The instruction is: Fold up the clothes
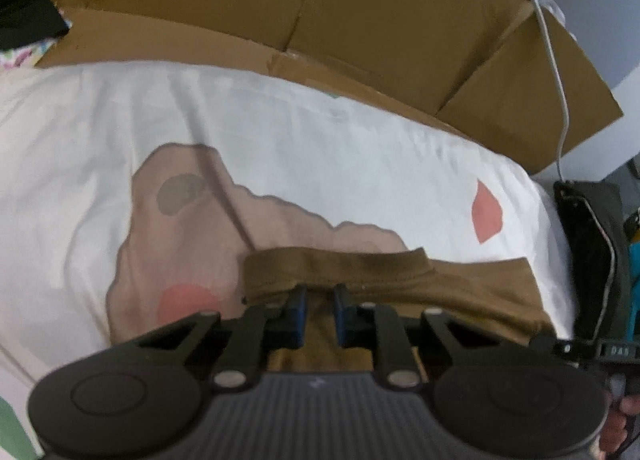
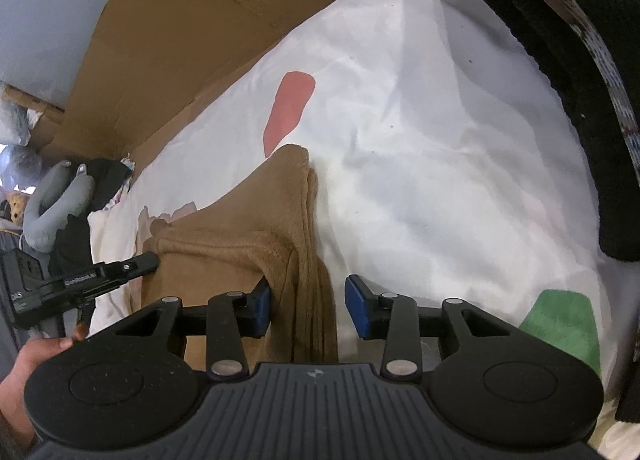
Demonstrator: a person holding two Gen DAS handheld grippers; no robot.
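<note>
The left gripper (image 1: 320, 314) pinched the brown garment (image 1: 384, 280); the right gripper (image 2: 307, 310) stood open around its folded edge. On the white sheet (image 2: 420, 139), both needed firm, matched grips so the layers stayed aligned.

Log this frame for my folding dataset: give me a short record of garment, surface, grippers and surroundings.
garment: brown garment, partly folded, layered edges bunched
surface: white sheet with coral, tan and green patches
left gripper: jaws narrow, brown fabric between the pads
right gripper: jaws apart around the garment's stacked edge, right pad clear of it
surroundings: cardboard box behind the sheet, white cable over it
</note>
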